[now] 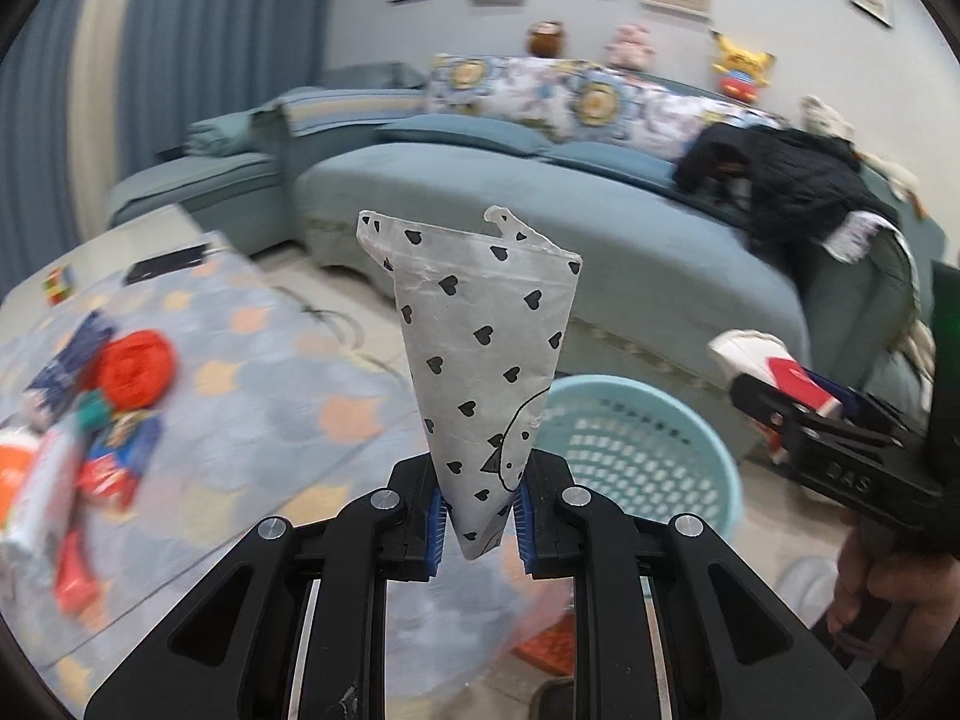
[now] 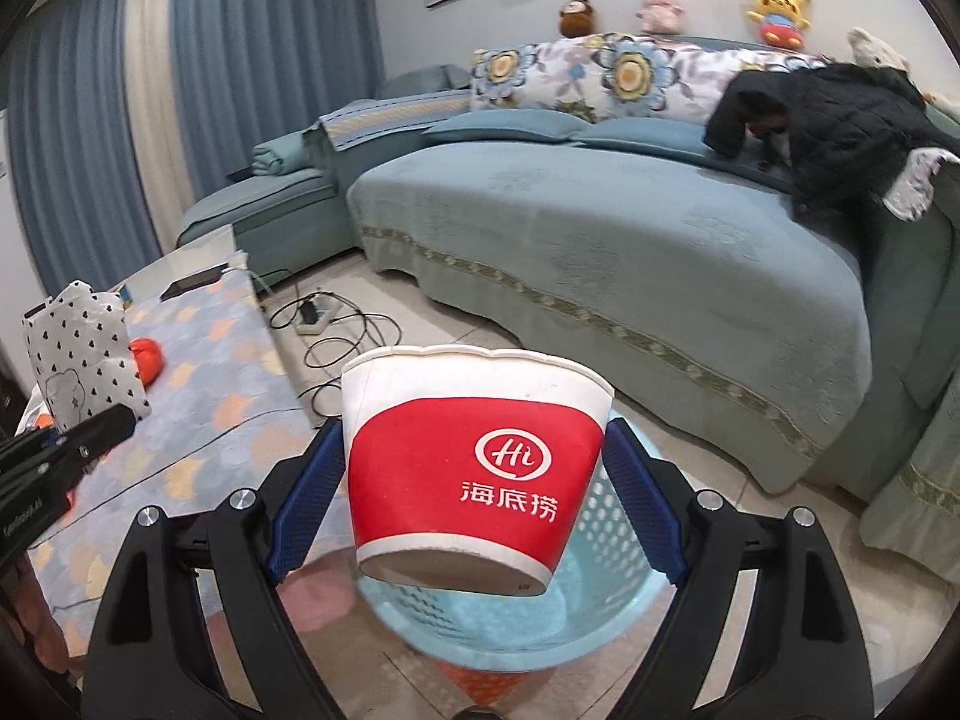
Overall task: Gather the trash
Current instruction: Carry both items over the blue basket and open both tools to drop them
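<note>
My left gripper (image 1: 478,521) is shut on a white paper bag with black hearts (image 1: 480,336), held upright above the table edge; the bag also shows in the right wrist view (image 2: 81,354). My right gripper (image 2: 474,498) is shut on a red and white paper cup (image 2: 474,462), held over a light blue plastic basket (image 2: 606,606) on the floor. The basket also shows in the left wrist view (image 1: 648,450), with the right gripper and its cup (image 1: 780,372) above its right side.
A table with a patterned cloth (image 1: 258,396) carries more trash: a red crumpled ball (image 1: 137,369), wrappers (image 1: 108,456) and a phone (image 1: 171,262). A blue sofa (image 2: 600,222) stands behind. Cables and a power strip (image 2: 318,318) lie on the floor.
</note>
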